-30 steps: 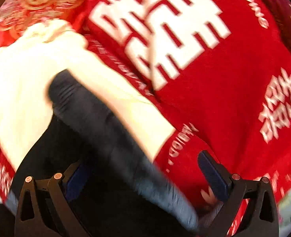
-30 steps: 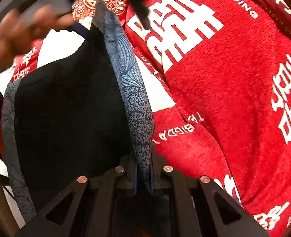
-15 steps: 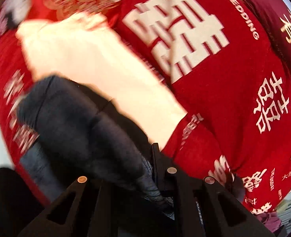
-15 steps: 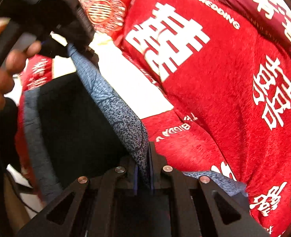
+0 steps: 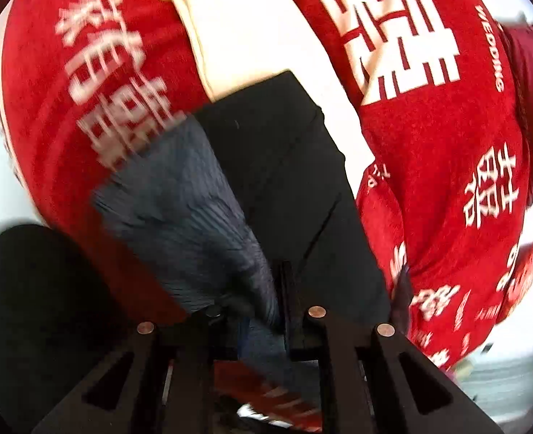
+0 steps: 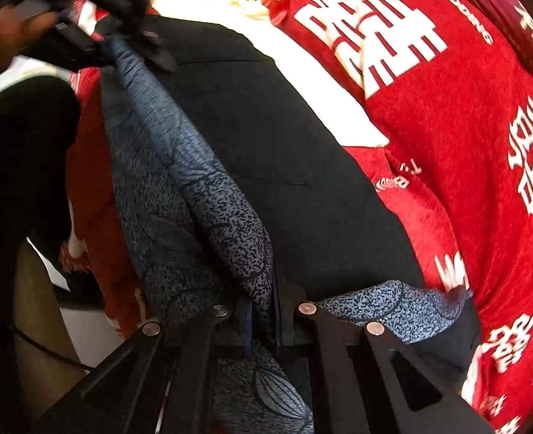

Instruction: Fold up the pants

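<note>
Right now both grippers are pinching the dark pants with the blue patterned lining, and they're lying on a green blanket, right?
Not green. The blanket under the dark pants with the blue patterned lining is red with white characters, as the right wrist view shows. Both the left gripper and right gripper do pinch the fabric.

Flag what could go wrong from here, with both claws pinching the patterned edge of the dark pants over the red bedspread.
1. The left claw grips only a thin blue-grey patterned edge of the black pants; it may slip free mid-fold.
2. In the right wrist view, patterned fabric bunches and twists beside the right claw, so a crooked crease seems likely.
3. The red bedspread with white characters lies rumpled, so the pants may land uneven.
</note>
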Available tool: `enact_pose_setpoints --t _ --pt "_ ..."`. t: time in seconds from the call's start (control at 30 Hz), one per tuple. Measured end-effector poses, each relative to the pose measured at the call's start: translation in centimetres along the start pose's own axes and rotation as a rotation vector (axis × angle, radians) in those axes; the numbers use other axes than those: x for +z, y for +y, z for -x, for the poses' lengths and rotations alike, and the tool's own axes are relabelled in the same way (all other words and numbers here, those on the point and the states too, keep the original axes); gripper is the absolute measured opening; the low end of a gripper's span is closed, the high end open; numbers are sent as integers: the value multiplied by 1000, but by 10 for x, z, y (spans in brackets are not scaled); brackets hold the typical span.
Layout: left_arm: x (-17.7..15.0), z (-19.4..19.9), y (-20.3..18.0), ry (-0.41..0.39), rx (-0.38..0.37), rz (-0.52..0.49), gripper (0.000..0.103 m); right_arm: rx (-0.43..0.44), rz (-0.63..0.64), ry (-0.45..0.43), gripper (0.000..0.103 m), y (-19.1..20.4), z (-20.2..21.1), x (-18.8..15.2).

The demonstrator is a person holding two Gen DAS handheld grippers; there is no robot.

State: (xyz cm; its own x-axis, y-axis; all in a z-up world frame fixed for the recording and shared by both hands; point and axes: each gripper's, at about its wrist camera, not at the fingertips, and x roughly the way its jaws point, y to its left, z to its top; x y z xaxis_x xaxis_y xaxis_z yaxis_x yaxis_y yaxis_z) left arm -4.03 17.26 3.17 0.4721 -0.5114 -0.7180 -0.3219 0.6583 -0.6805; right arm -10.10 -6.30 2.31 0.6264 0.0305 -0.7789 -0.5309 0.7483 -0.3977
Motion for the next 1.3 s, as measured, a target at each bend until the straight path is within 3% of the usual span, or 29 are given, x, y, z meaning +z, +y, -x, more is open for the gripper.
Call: enact_pose_setpoints --t 0.03,0.2,0.3,0.4,0.5,0.57,0.6,0.73,0.8,0.9,0.97,1.0,1.07,1.1,1.2,1.23,1.3 --pt "4 9 6 -4 37 -19 14 -1 -2 -1 9 0 0 0" --pt "13 50 19 -36 78 -30 14 -10 1 15 10 1 -5 2" --pt "15 79 13 -157 175 -56 14 -20 1 22 11 3 -5 2" --pt "17 95 -10 -231 148 -112 14 -23 10 17 16 8 -2 -2" --pt "15 73 -39 -184 76 -175 14 -44 21 8 22 17 0 -4" --pt "11 35 -64 -111 37 -210 14 -32 26 13 34 19 3 -3" --pt "9 16 -71 -80 63 -234 14 3 14 5 46 17 8 -2" --pt "-7 -47 -67 77 193 -276 14 53 -79 -85 72 2 44 -1" --pt "-14 -44 -56 40 168 -268 14 70 -173 -140 77 -19 62 -1" --pt "-16 -38 -51 45 163 -290 14 99 -306 -150 77 -47 59 5" --pt "-19 -34 -48 45 173 -299 14 100 -362 -111 77 -56 38 12" --pt "-21 -33 -50 44 186 -314 14 85 -359 -70 77 -56 26 14" --pt "-27 -33 -57 46 240 -366 14 38 -316 129 77 -47 -13 10" --pt "-31 -32 -63 40 281 -392 14 56 -322 155 77 -44 -17 5" --pt "-38 -32 -85 18 316 -454 14 104 -414 66 77 -57 11 -4" --pt "-42 -33 -98 11 307 -492 14 82 -453 20 77 -67 25 -6" --pt "-45 -41 -115 18 296 -543 14 -45 -530 -38 78 -97 47 -9"
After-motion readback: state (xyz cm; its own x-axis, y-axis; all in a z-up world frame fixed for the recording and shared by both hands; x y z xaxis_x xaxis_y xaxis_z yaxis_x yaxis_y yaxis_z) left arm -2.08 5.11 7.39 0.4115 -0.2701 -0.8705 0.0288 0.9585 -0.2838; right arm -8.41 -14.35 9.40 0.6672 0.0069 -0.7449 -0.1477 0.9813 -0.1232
